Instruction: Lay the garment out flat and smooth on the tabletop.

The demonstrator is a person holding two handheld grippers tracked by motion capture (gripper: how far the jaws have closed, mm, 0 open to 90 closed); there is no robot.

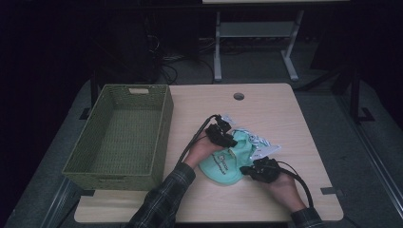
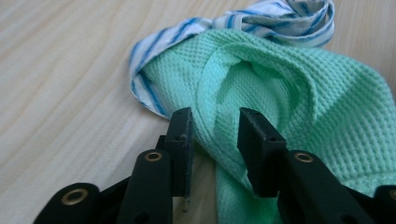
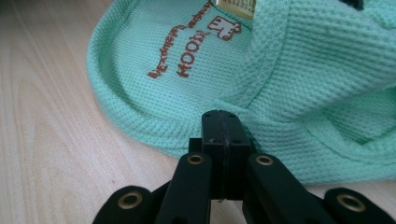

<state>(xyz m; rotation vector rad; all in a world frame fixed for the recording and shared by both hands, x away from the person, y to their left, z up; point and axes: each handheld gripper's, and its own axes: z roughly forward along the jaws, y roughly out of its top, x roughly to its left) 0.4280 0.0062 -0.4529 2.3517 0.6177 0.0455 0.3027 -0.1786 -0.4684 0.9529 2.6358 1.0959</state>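
The left gripper (image 2: 215, 140) has its fingers (image 2: 181, 140) parted to a moderate gap, set astride a raised fold of the green garment (image 2: 299, 93); the fold sits between the pads, but no pad is seen pressing on it. The right gripper (image 3: 219, 135) has its fingers (image 3: 212, 140) closed flat together, pad against pad, with nothing showing between them; their tips sit right at the thick rolled hem of the same garment, and whether they touch it I cannot tell.

The green garment lies crumpled on the worktop (image 1: 266, 109), near its front middle, between the two hands. It is a mint-green waffle knit, a fine grid of tiny cells, with soft ribbed edges and brown lettering printed on one flat panel. Under and behind it lies a striped cloth (image 2: 261, 18), thin and smooth, white with blue stripes, twisted into a loose curl. The worktop is pale wood-grain laminate. To the left stands a woven basket (image 1: 164, 128), olive green, rectangular and deep.
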